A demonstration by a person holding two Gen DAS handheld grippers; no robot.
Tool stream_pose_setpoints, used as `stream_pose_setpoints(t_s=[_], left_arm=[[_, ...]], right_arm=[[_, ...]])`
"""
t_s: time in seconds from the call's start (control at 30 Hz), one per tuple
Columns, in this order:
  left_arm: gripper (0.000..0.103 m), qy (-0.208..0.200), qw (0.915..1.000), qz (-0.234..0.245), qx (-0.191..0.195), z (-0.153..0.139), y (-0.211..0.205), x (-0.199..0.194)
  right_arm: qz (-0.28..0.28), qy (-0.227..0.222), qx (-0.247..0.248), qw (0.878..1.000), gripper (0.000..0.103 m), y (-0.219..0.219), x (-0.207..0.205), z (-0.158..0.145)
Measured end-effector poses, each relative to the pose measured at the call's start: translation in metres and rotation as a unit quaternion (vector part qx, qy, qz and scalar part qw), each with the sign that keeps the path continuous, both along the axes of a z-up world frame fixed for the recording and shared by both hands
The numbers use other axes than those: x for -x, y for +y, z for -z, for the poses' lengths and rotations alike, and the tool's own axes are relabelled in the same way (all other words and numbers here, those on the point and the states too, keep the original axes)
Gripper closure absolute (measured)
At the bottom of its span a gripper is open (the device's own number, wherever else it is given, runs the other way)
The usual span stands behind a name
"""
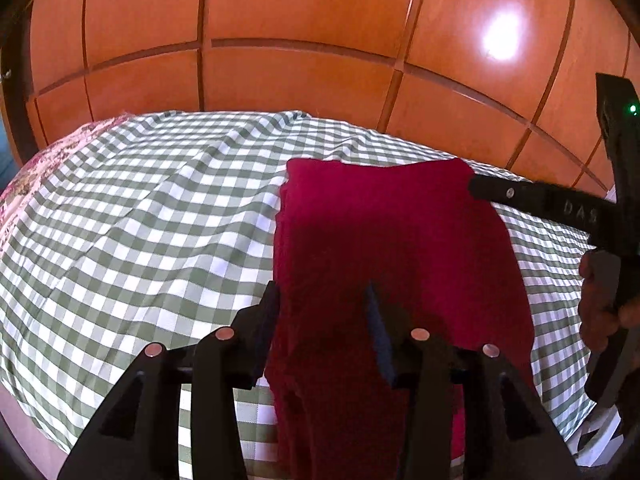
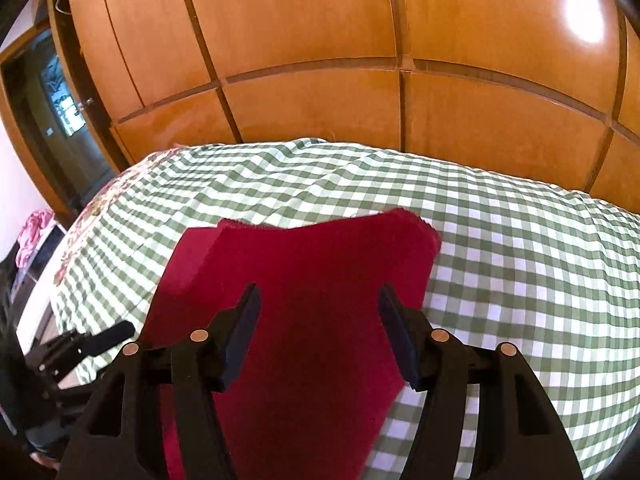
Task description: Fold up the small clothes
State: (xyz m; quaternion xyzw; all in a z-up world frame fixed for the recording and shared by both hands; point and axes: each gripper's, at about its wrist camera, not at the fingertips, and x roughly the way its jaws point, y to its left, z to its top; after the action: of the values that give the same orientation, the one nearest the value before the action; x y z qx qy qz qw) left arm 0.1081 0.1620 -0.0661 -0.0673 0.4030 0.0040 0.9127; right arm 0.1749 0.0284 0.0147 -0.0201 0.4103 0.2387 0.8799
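While jaws gape, red cloth (image 2: 304,280) lies folded

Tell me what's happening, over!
Left gripper and right gripper open, above dark red folded cloth. Cloth flat on green-and-white checked bedsheet. Nothing in the way.

Colours — bed and cloth

My folded garment (image 1: 392,240) is deep crimson, plain; the bedcover (image 1: 160,216) under it is green-and-white gingham, with a pink floral print at its far-left edge. Wardrobe panels (image 1: 304,20) behind — glossy orange-brown. My grippers' frames black, pads dark blue.
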Motion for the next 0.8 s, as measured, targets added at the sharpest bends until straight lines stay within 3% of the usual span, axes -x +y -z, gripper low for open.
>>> stream_pose_setpoints(t_s=[0.27,0.37,0.47,0.57,0.67,0.73,0.8], left_arm=[[0.058,0.018,0.9998,-0.001,0.01,0.017,0.007,0.0],[0.054,0.025,0.9996,-0.002,0.012,0.025,0.01,0.001],[0.046,0.029,0.9995,-0.015,0.005,0.037,0.014,0.005],[0.04,0.027,0.9987,-0.022,0.039,0.047,0.024,0.01],[0.038,0.023,0.9976,-0.022,0.061,0.05,0.03,0.013],[0.038,0.017,0.9982,-0.017,0.056,0.051,0.028,0.015],[0.038,0.011,0.9982,-0.012,0.058,0.053,0.028,0.017]], right_arm=[[-0.001,0.017,0.007,1.0,0.043,0.014,-0.006,0.014],[-0.003,0.022,0.008,1.0,0.031,0.026,-0.01,0.023],[-0.026,0.033,0.079,0.996,0.023,0.06,-0.013,0.05],[-0.036,0.024,0.119,0.992,0.017,0.079,-0.012,0.066],[-0.036,0.03,0.109,0.993,0.016,0.076,-0.012,0.063],[-0.044,0.033,0.072,0.996,0.016,0.062,-0.008,0.052],[-0.023,0.035,0.001,0.999,0.016,0.028,-0.003,0.036]])
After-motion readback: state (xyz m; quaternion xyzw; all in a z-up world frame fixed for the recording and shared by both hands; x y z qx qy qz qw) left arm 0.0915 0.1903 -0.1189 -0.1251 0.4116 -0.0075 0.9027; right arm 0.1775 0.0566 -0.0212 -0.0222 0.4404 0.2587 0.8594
